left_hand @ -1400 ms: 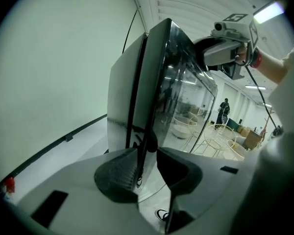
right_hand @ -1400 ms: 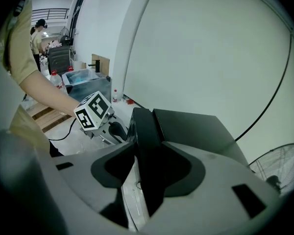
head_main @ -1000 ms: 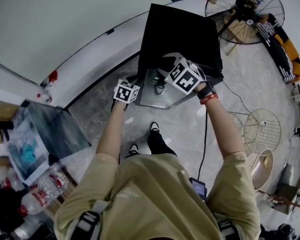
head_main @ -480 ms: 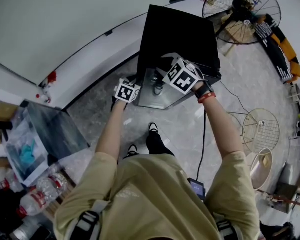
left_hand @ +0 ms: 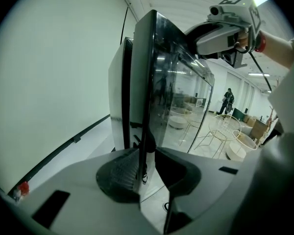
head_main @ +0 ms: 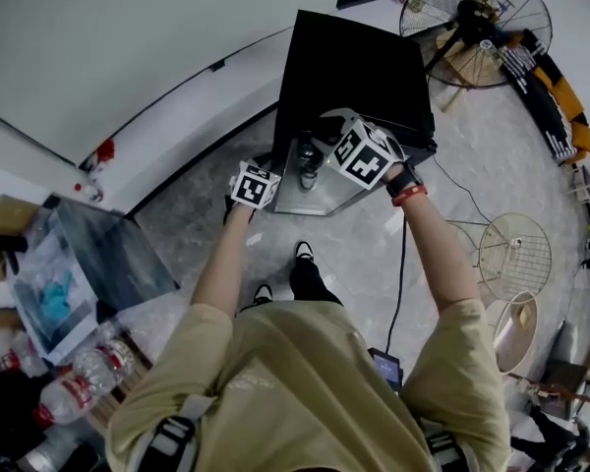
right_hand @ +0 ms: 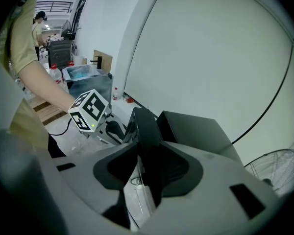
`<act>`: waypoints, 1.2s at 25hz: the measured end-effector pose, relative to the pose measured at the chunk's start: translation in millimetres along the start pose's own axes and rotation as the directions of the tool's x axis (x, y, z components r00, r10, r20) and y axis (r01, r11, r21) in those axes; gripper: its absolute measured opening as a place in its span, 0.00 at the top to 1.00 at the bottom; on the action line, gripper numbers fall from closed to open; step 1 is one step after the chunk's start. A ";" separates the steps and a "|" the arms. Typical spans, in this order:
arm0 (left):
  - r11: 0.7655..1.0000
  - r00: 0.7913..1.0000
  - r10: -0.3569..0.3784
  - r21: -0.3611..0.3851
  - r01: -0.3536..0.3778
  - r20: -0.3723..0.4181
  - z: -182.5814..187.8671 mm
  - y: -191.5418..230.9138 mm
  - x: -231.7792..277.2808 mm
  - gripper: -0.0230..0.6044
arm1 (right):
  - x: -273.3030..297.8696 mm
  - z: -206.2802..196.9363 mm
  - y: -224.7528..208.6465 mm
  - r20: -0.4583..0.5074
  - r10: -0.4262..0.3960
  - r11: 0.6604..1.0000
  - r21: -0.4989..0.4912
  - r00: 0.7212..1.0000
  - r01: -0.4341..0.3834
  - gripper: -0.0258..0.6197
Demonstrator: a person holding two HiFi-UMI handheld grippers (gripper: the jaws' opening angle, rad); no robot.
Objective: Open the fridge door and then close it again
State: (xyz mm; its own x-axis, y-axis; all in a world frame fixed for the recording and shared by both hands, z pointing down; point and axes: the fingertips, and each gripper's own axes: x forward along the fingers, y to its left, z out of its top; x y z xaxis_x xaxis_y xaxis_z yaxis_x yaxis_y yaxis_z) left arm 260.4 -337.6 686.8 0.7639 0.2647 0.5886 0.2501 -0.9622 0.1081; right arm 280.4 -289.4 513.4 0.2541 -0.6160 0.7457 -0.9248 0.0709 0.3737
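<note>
Beside the black box fridge (head_main: 359,67) | glass-fronted black fridge door (head_main: 324,200): ajar, barely shifted in a second | left gripper (left_hand: 146,170): half-closed, clamping its edge | right gripper (right_hand: 144,168): pinches its top, jaws opening | closing seemingly pending.

The fridge (head_main: 359,67) stands against the wall (head_main: 128,37). Its door (head_main: 320,200) sticks out in front. A fan (head_main: 477,23) stands to its right, and bottles (head_main: 79,377) lie far off left.

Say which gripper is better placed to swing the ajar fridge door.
Left, probably. The left gripper grips the free edge of the fridge door, farthest from the hinged side: most leverage. The right gripper, jaws opening around its top edge, sits nearer the hinges.
</note>
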 end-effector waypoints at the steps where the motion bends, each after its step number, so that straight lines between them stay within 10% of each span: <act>1: 1.000 1.000 0.003 -0.005 -0.003 -0.001 -1.0 -0.2 -1.1 0.79 | -0.2 0.4 1.2 -0.001 -0.002 1.000 0.002 1.000 0.002 0.73; 30: 0.953 0.970 0.241 -0.190 -0.235 0.009 -23.8 -38.5 -27.4 0.78 | -27.2 -8.7 35.0 0.095 0.152 0.980 -0.145 0.984 -0.137 0.71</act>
State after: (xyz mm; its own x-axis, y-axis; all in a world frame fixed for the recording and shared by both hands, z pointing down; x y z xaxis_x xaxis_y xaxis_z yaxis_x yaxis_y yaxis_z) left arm 215.6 -309.3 685.6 0.8070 0.0253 0.5901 -0.0542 -0.9917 0.1166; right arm 243.6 -263.3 510.9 0.0830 -0.6695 0.7382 -0.9000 0.2677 0.3440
